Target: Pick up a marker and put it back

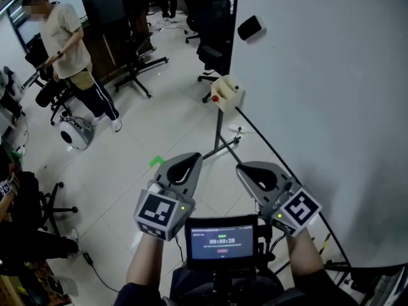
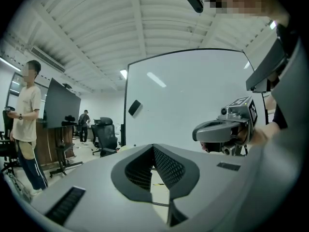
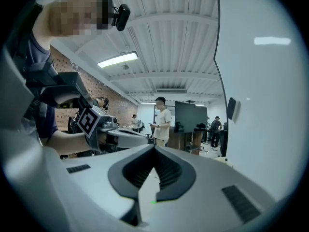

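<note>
R hand-held gripper [image 3: 154, 148] jaws together, nothing btwn; whiteboard [image 3: 263, 110] at its right.

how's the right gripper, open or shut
Shut: the right gripper has both jaws meeting at the tips, with nothing between them.

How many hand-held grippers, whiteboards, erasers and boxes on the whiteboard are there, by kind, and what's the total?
Grey plastic hand-held grippers: 2 (left hand-held gripper, right hand-held gripper)
Large white whiteboard on a black stand: 1
Black rectangular eraser on the whiteboard: 1
Cream plastic box at the whiteboard's edge: 1
Total: 5
</note>
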`<action>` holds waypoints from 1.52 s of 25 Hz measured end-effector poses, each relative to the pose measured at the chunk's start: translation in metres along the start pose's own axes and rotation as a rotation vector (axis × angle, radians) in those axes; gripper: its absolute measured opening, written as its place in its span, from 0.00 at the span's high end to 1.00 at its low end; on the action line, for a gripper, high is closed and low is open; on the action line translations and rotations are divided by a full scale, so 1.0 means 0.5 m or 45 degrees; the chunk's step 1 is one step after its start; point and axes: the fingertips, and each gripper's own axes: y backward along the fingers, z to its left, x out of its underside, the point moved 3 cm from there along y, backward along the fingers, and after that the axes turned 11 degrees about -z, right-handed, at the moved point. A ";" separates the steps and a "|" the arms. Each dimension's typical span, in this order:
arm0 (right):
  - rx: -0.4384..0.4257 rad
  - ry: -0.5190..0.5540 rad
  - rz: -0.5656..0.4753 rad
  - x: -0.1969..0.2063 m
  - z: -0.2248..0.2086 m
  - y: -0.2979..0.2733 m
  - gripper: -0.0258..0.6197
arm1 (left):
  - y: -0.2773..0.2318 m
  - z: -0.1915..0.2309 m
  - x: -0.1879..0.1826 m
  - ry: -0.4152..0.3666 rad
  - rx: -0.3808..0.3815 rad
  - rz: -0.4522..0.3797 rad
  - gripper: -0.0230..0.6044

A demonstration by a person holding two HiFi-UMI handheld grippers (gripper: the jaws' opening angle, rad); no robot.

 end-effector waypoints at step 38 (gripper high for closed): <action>-0.241 -0.071 -0.095 -0.048 -0.113 0.285 0.95 | -0.109 -0.323 -0.036 -0.139 -0.185 0.088 0.96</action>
